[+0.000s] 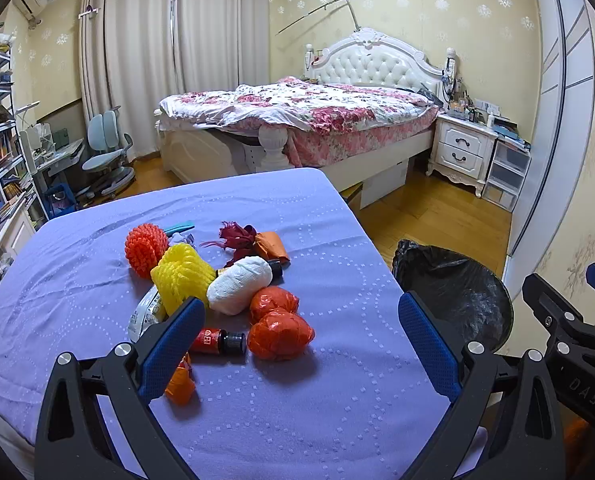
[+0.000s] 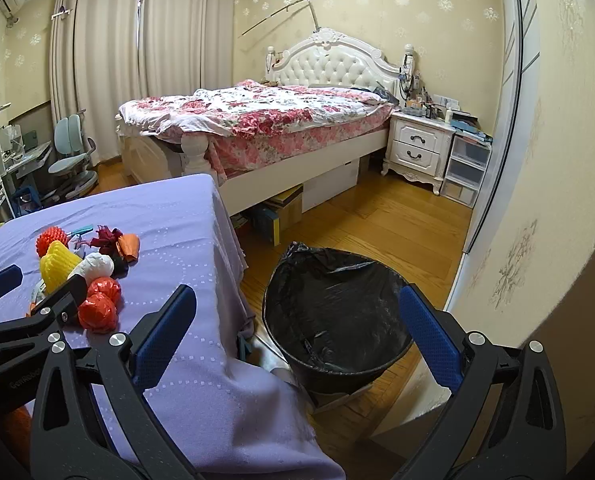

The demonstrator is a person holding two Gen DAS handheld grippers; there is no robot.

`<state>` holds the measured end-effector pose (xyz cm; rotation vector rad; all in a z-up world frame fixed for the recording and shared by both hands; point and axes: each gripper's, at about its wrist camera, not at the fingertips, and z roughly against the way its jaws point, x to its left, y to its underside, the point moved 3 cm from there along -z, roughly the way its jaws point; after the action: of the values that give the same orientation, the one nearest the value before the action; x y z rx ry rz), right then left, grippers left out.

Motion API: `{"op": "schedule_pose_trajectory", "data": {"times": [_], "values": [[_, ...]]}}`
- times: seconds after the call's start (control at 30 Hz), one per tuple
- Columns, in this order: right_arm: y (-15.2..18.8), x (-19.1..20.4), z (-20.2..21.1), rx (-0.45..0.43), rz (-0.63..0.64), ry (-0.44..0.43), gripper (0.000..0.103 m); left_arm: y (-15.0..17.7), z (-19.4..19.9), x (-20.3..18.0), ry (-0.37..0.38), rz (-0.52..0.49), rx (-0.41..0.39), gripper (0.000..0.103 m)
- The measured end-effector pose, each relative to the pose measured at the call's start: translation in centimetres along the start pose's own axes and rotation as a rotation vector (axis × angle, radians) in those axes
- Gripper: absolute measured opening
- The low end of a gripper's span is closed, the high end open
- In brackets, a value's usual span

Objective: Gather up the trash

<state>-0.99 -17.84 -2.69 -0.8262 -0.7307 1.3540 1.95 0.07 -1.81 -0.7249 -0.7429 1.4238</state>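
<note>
Both claws stand spread wide and hold nothing: the left gripper (image 1: 301,332) hangs over the trash pile on the purple-covered table (image 1: 317,400), the right gripper (image 2: 297,332) over the black-lined bin (image 2: 337,320) on the floor just beside that table, probably so one picks and one guards the drop. Counted: two orange plastic wads (image 1: 279,334), one yellow foam net (image 1: 181,276), one orange foam net (image 1: 145,249), one white bundle (image 1: 239,284), one small red bottle (image 1: 217,341)

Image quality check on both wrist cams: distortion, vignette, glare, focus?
Left wrist view: strong fisheye bowing of the wardrobe edge, black vignette in the corners, even soft light, trash pile sharp with faint shadows. Right wrist view: same barrel bend and dark corners, mild sheen on the black bin liner, no motion blur; open right hand-held gripper in focus.
</note>
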Motion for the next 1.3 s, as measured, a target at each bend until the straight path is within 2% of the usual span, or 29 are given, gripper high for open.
{"op": "schedule_pose_trajectory", "data": {"times": [0.97, 1.3], "values": [[0.2, -0.5, 0.1, 0.008, -0.013, -0.001, 0.099, 0.2, -0.2, -0.2, -0.006, -0.007, 0.007, 0.097], [0.2, -0.6, 0.1, 0.01, -0.013, 0.0, 0.099, 1.5, -0.5, 0.3, -0.006, -0.008, 0.011, 0.097]]}}
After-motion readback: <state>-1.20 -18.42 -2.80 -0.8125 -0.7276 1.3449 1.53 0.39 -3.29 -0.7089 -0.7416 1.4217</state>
